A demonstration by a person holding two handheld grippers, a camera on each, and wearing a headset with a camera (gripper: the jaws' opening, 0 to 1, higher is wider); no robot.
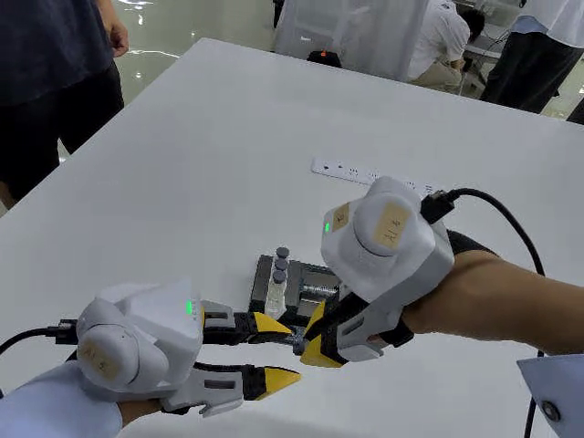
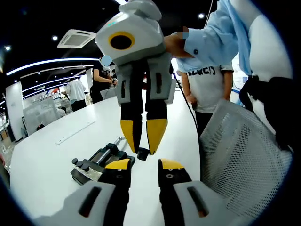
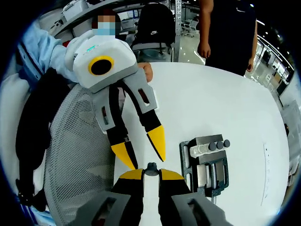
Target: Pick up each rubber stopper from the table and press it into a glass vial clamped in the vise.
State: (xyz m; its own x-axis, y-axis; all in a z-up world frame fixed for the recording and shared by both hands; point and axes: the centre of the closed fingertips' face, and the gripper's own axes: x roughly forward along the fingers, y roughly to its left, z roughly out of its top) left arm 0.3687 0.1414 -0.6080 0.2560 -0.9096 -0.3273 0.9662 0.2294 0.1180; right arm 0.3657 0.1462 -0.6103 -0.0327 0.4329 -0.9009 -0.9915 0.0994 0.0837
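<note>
Beside the metal vise [image 3: 205,160], the right gripper [image 3: 150,173] pinched a half-hidden dark rubber stopper [image 3: 151,167] while the left gripper [image 2: 146,164] gaped wide.

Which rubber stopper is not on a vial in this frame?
The stopper pinched between the right hand-held gripper's yellow tips, beside the vise; the other three sit atop the vials clamped in it.

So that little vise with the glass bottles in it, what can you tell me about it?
The vise is a small block of dark grey metal sitting flat on the white table. A shiny threaded screw runs along its middle. Its jaws clamp a row of clear glass vials, three topped with dark stoppers.
</note>
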